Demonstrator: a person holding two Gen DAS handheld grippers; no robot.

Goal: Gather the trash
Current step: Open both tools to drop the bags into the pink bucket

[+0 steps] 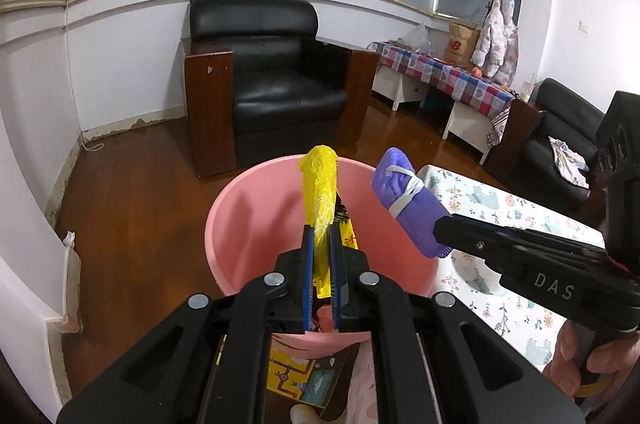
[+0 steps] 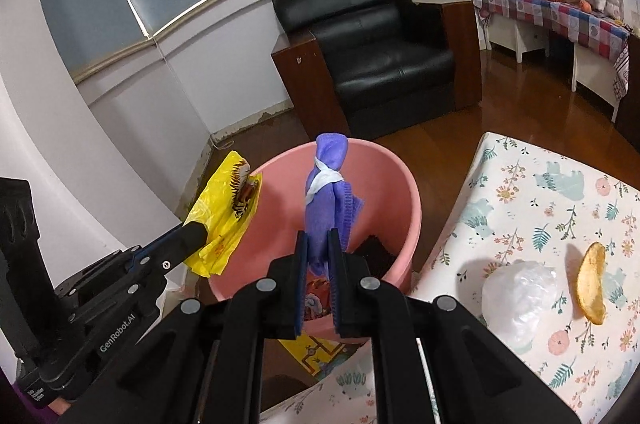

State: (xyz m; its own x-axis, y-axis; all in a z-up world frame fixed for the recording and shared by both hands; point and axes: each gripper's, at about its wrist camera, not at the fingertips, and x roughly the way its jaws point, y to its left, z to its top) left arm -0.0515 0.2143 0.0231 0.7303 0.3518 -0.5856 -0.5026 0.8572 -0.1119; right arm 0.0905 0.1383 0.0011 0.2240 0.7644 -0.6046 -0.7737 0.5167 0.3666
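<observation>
A pink bucket [image 1: 248, 224] [image 2: 384, 180] stands on the wooden floor beside the table. My left gripper [image 1: 320, 236] [image 2: 200, 230] is shut on a yellow plastic wrapper [image 1: 320, 184] [image 2: 224, 208], held over the bucket's near left rim. My right gripper [image 2: 319, 240] [image 1: 442, 230] is shut on a purple face mask [image 2: 326, 192] [image 1: 404, 192] with white straps, held above the bucket's opening. A person's hand [image 1: 584, 360] holds the right gripper's handle. Some dark and printed scraps [image 2: 376, 252] lie inside the bucket.
The table with a floral cloth [image 2: 532, 216] [image 1: 504, 220] carries a crumpled clear plastic bag [image 2: 520, 300] and an orange peel [image 2: 592, 280]. A black armchair [image 1: 272, 80] [image 2: 380, 44] stands behind the bucket. A checked-cloth side table [image 1: 452, 76] lines the right wall. A printed sheet [image 1: 304, 380] lies on the floor.
</observation>
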